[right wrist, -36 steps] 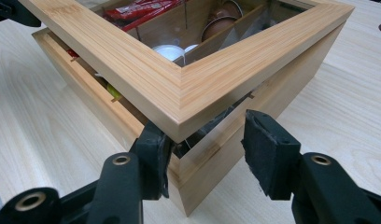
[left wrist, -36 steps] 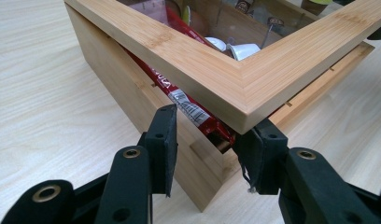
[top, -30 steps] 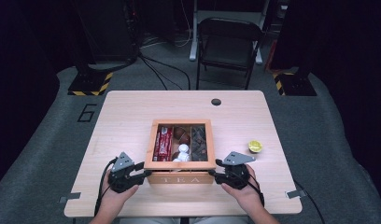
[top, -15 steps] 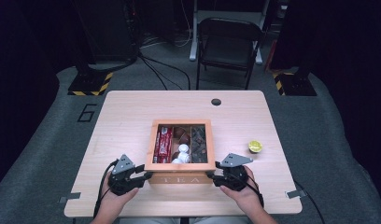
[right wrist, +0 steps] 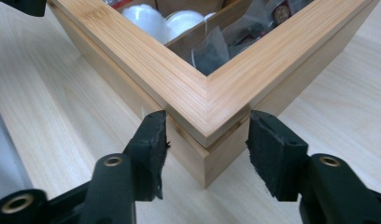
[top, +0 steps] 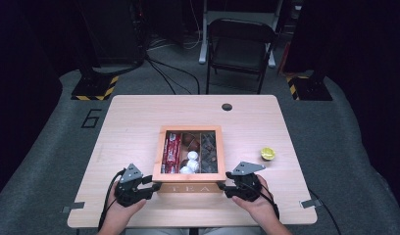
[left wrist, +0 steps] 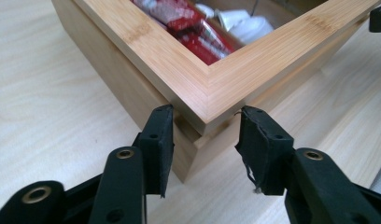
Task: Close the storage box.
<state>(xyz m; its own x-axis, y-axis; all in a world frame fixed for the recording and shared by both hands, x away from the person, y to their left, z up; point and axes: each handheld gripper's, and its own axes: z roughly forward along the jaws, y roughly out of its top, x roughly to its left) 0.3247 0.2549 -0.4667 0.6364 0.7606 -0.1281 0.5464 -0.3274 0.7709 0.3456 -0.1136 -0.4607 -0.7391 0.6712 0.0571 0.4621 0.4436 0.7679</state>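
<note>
A wooden tea box (top: 190, 187) with its lid off stands at the middle of the table (top: 134, 127). It holds red packets (top: 171, 151), white cups (top: 190, 161) and dark tea bags (top: 209, 149). My left gripper (top: 151, 185) lies at the box's near left corner. In the left gripper view that corner of the box (left wrist: 254, 60) sits between the jaws of my left gripper (left wrist: 207, 111), which have just been opening; thin gaps show beside the pads. My right gripper (top: 226, 188) is at the near right corner. There the box (right wrist: 146, 56) sits likewise between the jaws of my right gripper (right wrist: 207, 116), which have also just been opening.
A small yellow-topped cup (top: 267, 153) sits on the table to the right of the box. A dark cable hole (top: 227, 106) lies near the far edge. A folding chair (top: 242, 44) stands beyond the table. Bare tabletop lies left and right of the box.
</note>
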